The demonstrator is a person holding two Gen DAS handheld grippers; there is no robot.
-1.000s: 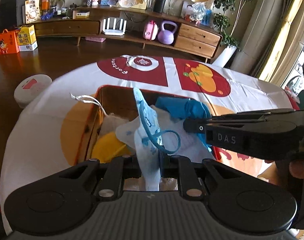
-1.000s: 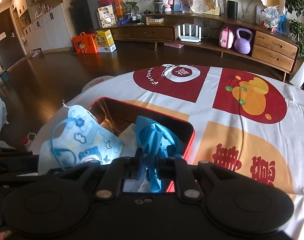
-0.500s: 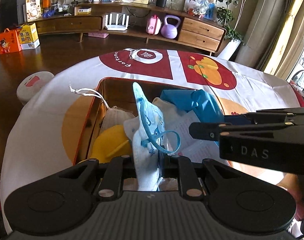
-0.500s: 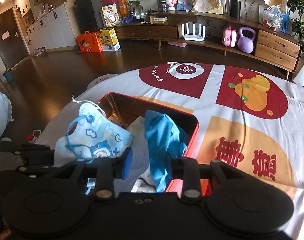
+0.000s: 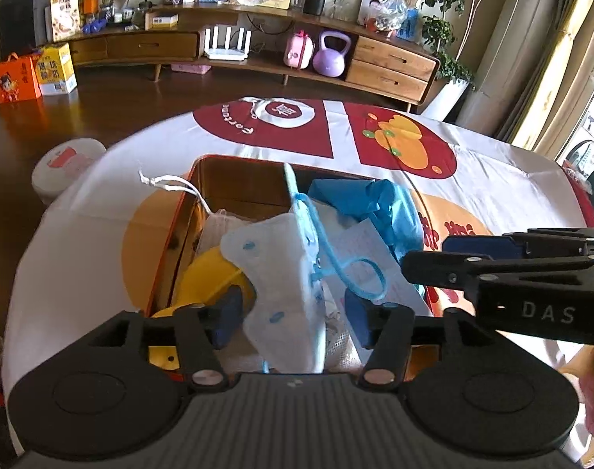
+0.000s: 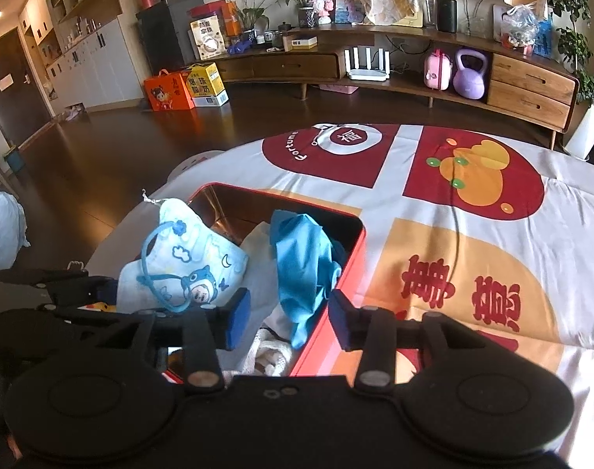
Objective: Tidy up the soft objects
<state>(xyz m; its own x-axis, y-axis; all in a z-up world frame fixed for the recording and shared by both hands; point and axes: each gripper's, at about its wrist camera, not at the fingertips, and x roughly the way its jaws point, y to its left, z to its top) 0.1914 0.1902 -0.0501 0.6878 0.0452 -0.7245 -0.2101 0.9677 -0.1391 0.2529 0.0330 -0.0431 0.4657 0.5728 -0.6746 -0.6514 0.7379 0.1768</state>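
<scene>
With both sets of jaws just opened, the mask between the left gripper pads and glove ahead of the right gripper are released, but snagging of the mask's loop is risked on withdrawal.

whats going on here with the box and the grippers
A person is sorting soft things into a red box on the table. Both tools have just been opening. The left tool stands open around a kids' face mask, its pads clear of it. The right tool stands open by a blue glove that lies in the box. A yellow item lies there too.
</scene>
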